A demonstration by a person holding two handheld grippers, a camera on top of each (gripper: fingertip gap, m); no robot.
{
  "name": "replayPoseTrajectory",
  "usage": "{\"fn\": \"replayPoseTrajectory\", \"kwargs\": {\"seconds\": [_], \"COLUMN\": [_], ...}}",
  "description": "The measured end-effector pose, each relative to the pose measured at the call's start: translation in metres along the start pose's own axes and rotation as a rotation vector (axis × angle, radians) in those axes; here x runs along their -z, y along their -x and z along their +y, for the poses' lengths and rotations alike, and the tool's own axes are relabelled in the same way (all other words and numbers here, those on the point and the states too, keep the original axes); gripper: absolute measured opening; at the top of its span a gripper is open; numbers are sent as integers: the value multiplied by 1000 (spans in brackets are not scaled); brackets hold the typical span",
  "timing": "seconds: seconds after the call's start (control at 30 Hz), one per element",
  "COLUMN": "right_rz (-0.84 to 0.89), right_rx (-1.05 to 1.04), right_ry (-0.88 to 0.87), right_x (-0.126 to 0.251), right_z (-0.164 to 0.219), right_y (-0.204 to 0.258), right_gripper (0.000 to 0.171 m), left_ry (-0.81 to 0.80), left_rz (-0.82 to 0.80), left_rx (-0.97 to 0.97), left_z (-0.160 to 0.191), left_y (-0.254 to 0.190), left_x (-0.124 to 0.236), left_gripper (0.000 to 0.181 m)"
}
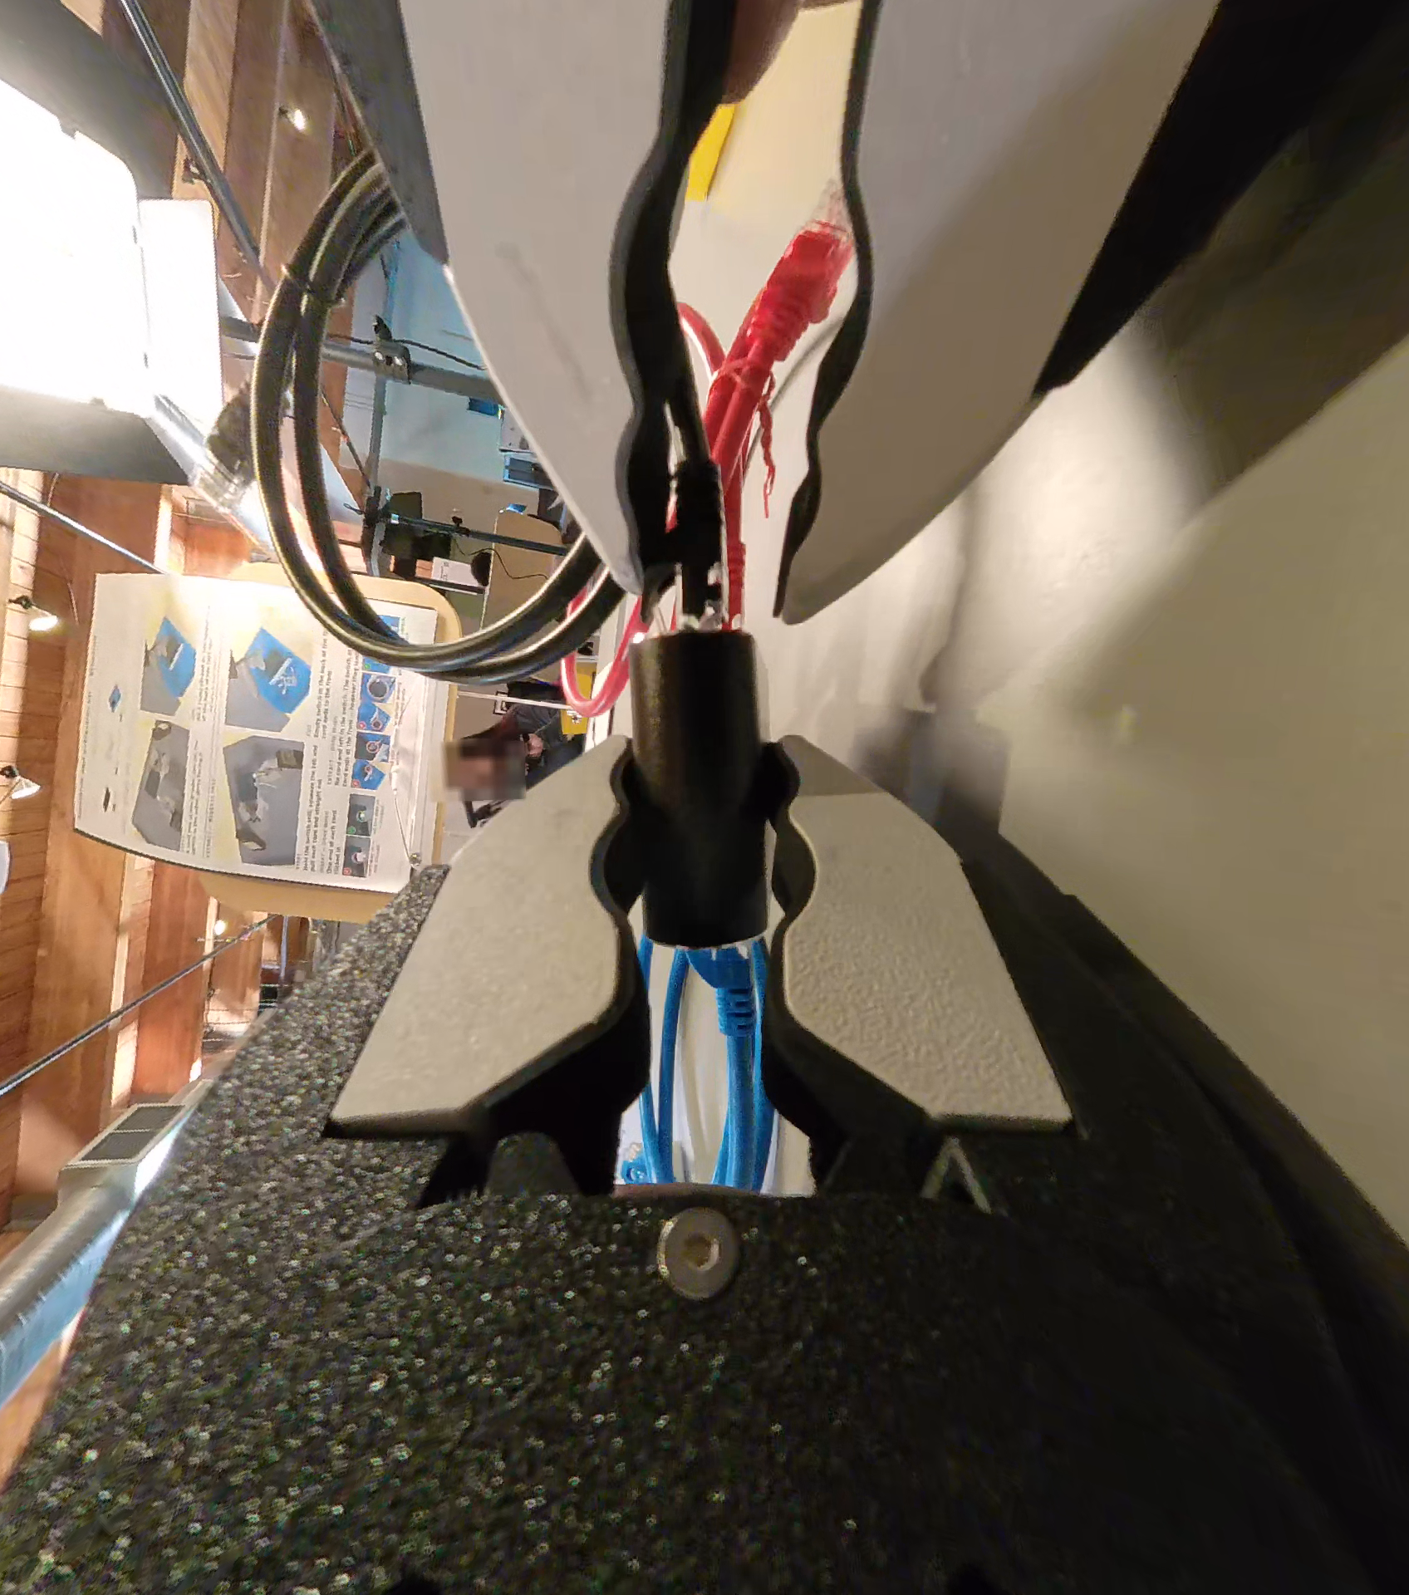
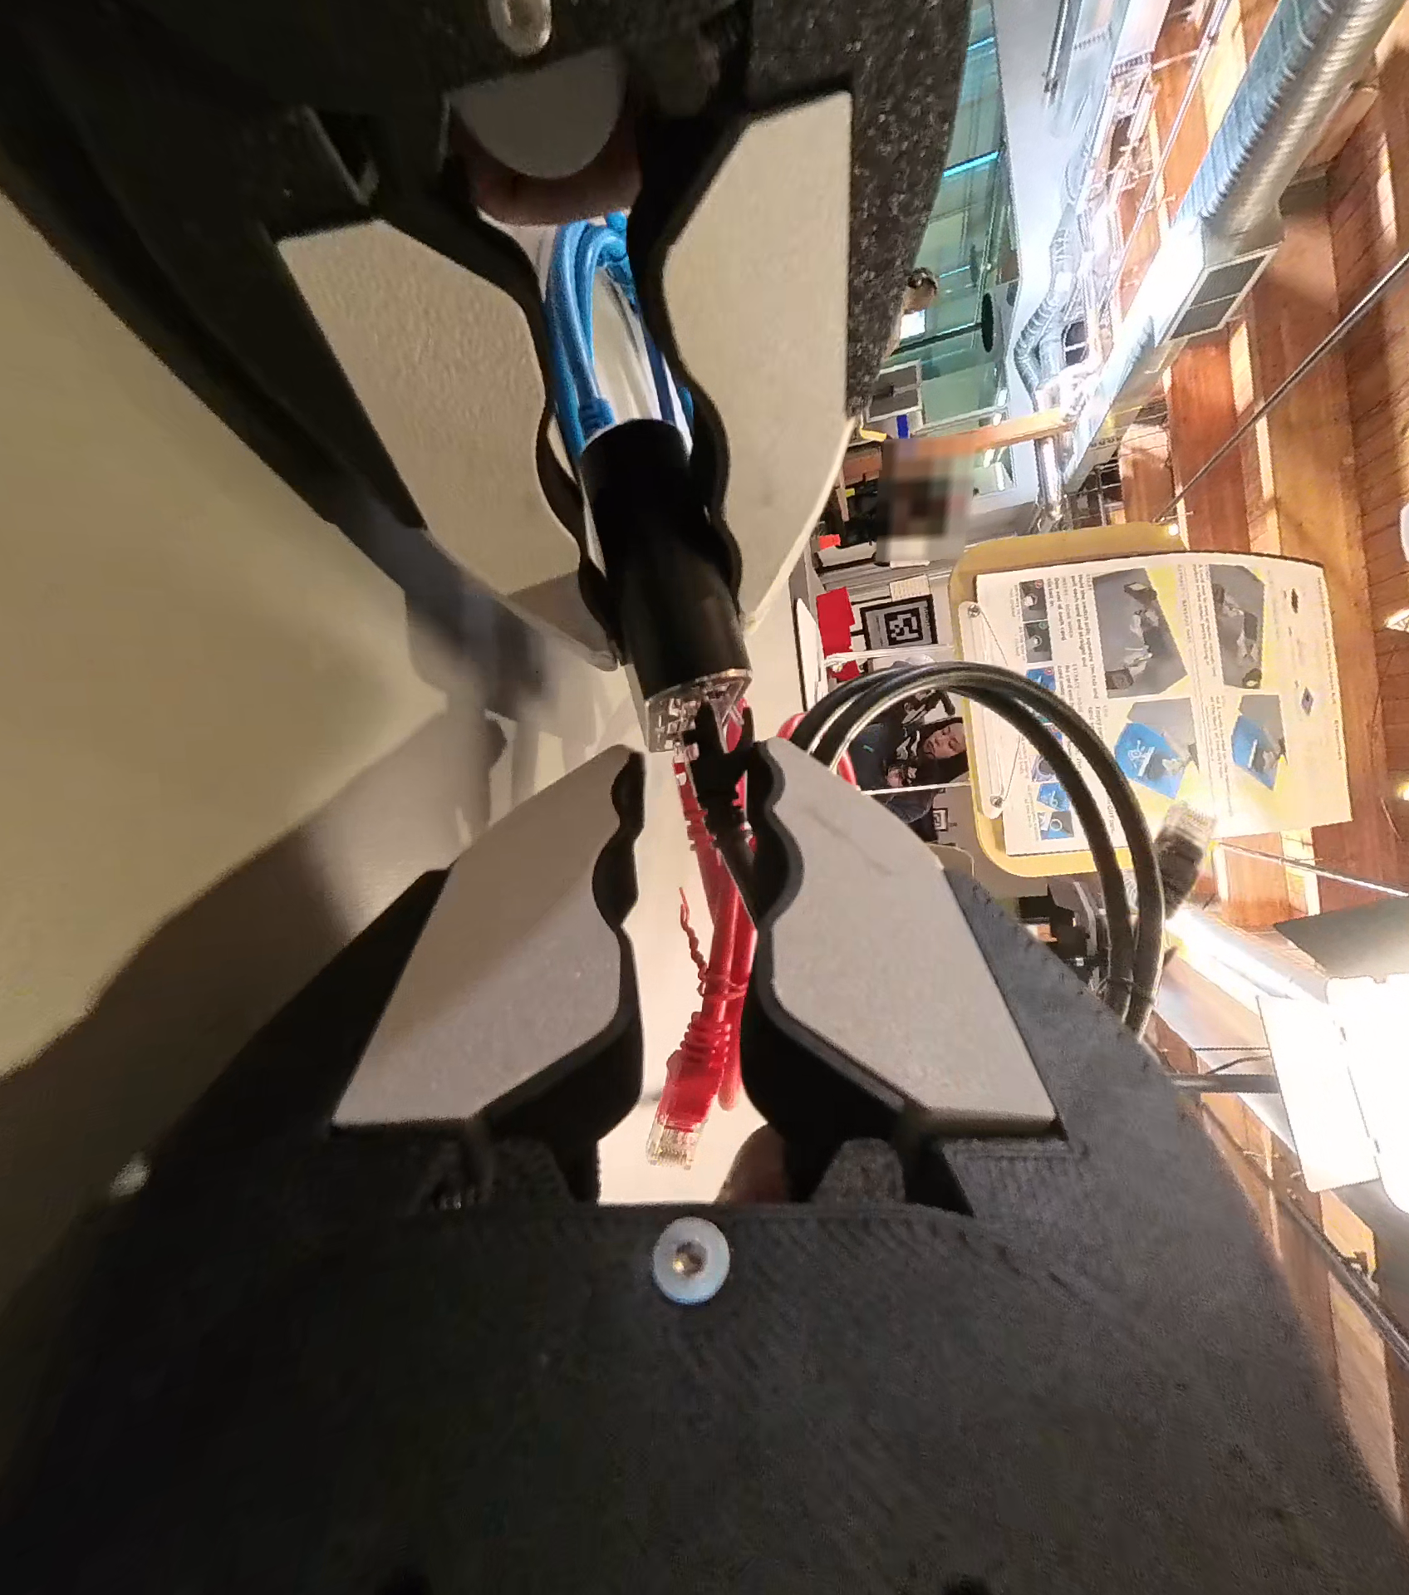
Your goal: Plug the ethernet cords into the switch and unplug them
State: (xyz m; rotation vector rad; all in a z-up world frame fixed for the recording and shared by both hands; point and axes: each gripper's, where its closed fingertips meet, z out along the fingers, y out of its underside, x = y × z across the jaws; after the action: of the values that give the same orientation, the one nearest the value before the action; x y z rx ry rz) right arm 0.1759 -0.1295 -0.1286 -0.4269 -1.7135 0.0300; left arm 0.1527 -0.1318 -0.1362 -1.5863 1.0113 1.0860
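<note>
Only the right wrist view shows the black coupler's clear plug.

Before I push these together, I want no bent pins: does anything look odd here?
Yes: the thick black plug boot with a clear tip, clamped in the left gripper, meets the thin black cord plug, inside the right gripper, nose to nose. No switch port shows.

a black coupler-like connector body is clamped between grey fingers, a clear plug tip at one end. a black ethernet cord loops away from it. red cords and blue cords lie on the pale table behind.
</note>
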Motion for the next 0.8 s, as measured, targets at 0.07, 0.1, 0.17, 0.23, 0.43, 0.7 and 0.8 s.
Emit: {"fn": "replayPoseTrajectory", "kwargs": {"seconds": [0.07,0.1,0.17,0.23,0.43,0.7,0.8], "right_rz": [-10,-13,-7,1,19,12,13], "right_rx": [15,24,41,35,94,166,194], "right_ry": [2,3,6,12,22,-13,-2], "right_x": [1,2,2,2,2,1,-1], "right_z": [1,1,1,0,0,-2,-2], "right_y": [1,2,1,-1,0,4,3], "right_gripper": [24,24,22,14,14,14,14], "left_ry": [-1,0,1,2,4,18,32], "left_rz": [-10,-17,-30,-30,-26,-5,3], "left_rx": [-26,-42,-70,-75,-74,-68,-52], "left_z": [-2,-3,-4,-4,-4,-1,1], "left_y": [0,0,0,0,-1,-3,-3], "left_x": [0,1,1,1,1,1,1], "left_gripper": [27,27,27,27,27,26,26]}}
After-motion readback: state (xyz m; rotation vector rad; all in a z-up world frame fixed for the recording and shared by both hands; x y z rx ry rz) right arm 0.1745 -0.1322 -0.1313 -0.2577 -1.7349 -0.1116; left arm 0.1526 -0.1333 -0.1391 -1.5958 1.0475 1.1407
